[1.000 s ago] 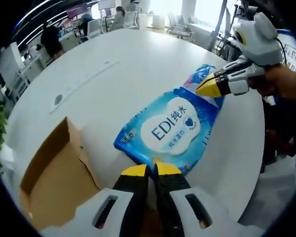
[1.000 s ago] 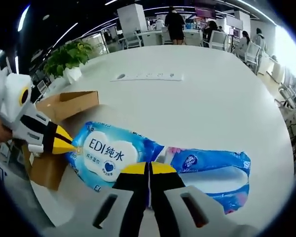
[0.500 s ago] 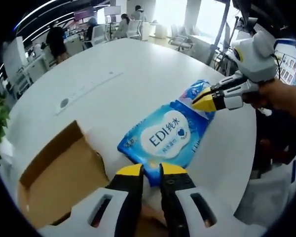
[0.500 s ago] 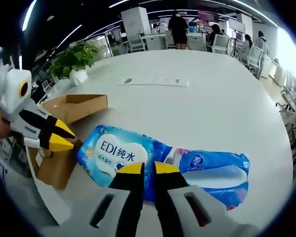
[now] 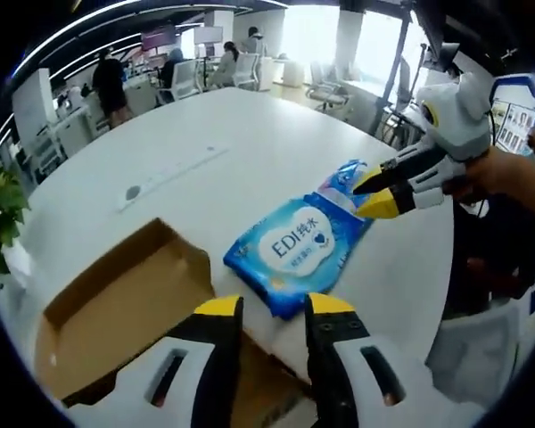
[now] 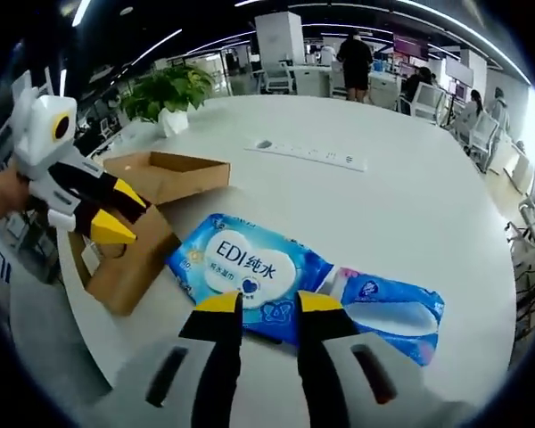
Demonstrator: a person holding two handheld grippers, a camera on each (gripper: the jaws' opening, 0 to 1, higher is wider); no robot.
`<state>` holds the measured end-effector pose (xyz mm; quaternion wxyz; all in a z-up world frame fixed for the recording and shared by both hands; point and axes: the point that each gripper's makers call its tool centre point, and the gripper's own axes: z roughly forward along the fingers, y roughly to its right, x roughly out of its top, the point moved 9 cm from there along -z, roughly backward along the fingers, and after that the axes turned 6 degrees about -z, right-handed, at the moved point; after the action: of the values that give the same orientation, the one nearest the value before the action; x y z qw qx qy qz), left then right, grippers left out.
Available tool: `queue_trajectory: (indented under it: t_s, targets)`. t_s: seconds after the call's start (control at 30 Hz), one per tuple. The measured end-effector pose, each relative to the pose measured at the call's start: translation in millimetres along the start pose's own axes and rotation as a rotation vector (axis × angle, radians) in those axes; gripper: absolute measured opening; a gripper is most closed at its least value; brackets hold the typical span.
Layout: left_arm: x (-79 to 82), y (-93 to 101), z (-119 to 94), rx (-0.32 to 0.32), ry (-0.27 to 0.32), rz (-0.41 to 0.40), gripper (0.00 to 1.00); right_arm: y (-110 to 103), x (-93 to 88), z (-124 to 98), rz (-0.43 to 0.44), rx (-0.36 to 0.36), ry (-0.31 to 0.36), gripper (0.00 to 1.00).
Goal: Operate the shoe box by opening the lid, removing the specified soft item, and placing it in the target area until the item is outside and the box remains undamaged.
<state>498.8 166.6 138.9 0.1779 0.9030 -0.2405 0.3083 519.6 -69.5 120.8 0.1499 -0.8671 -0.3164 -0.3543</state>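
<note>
Both claws have let go of the blue plastic wet-wipe pack with the white oval label [image 5: 301, 251] and drawn back from it since a second ago, when each had its yellow tips shut at an end of the pack. Now the left claw [image 5: 275, 306] stands with its jaws apart and nothing between them, the pack lying flat on the round white table [image 5: 250, 134] just ahead of its tips. To that claw's left, the open brown cardboard shoe box [image 5: 116, 308] sits at the table's near edge, its inside bare cardboard.

In the right gripper view, the right claw [image 6: 269, 302] is likewise parted and empty, its tips just short of the pack [image 6: 246, 270]. A second blue pack with pink markings [image 6: 385, 305] lies ahead and right of this claw, its end tucked against the first pack. The box [image 6: 150, 217] sits left of the claw, with the left claw [image 6: 116, 214] hovering over it, jaws open. A long white power strip [image 6: 310, 153] lies well beyond on the table [image 6: 410, 205], and a green potted plant [image 6: 167, 94] stands at the far left edge.
</note>
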Motion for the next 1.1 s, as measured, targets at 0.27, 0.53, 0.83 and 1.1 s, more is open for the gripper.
queue_trajectory:
  t_s: [0.27, 0.53, 0.83, 1.1]
  targets:
    - [-12.5, -6.4, -24, -0.004, 0.017, -0.039, 0.35, -9, 8.2, -18, -0.049, 0.031, 0.014, 0.30]
    - [-31.3, -13.9, -54, 0.001, 0.028, -0.069, 0.42, -27, 12.4, -30, -0.130, 0.102, 0.001, 0.40]
    - [-53.9, -36.2, -87, 0.044, 0.046, -0.095, 0.46, -46, 19.8, -39, -0.224, 0.175, -0.006, 0.46]
    - [-77.2, -62.4, -114, 0.113, 0.059, -0.122, 0.48, -61, 27.9, -42, -0.296, 0.234, -0.014, 0.50]
